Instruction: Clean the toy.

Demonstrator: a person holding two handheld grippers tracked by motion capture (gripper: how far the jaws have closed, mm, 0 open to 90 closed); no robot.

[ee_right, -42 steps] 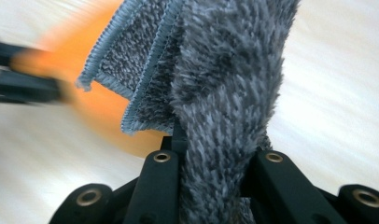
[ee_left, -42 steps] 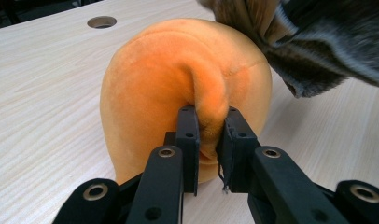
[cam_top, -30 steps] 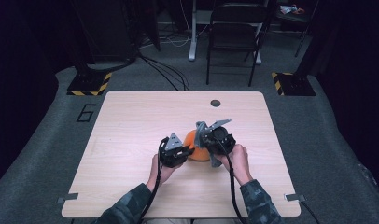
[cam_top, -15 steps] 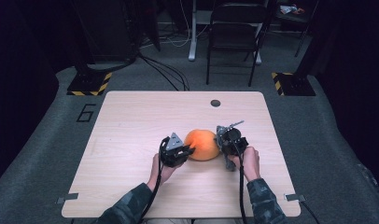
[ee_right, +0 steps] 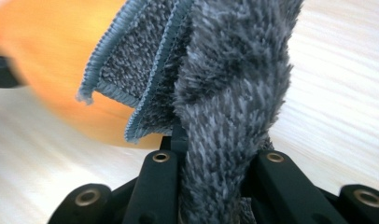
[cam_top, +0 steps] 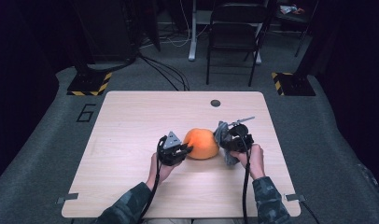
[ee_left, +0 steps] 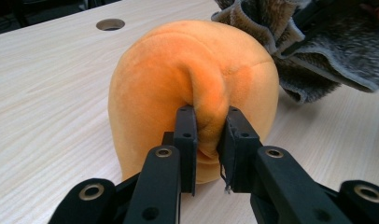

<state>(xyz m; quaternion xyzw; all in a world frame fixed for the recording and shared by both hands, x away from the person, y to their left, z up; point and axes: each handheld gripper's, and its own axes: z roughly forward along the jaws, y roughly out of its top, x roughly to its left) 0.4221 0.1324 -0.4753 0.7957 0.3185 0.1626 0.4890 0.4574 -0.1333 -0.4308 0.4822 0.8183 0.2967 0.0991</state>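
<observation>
Left claw (ee_left: 207, 135) clamped on pinched fold of orange plush (ee_left: 178, 84); right claw (ee_right: 211, 158) clamped on grey fuzzy cloth (ee_right: 225, 93). Both soft, light, compressible; gather fold or hem for hold.

Wood table (cam_top: 131, 140): orange plush (cam_top: 202, 143) resting on it

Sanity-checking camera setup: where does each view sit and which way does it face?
High view: above the person's side, facing forward and down on the table; forearms, hands, left gripper, right gripper.
Left gripper view: rides the left gripper, looking along jaws pinching the orange plush.
Right gripper view: rides the right gripper, jaws clamping the grey cloth.
All share plush and cloth.
</observation>
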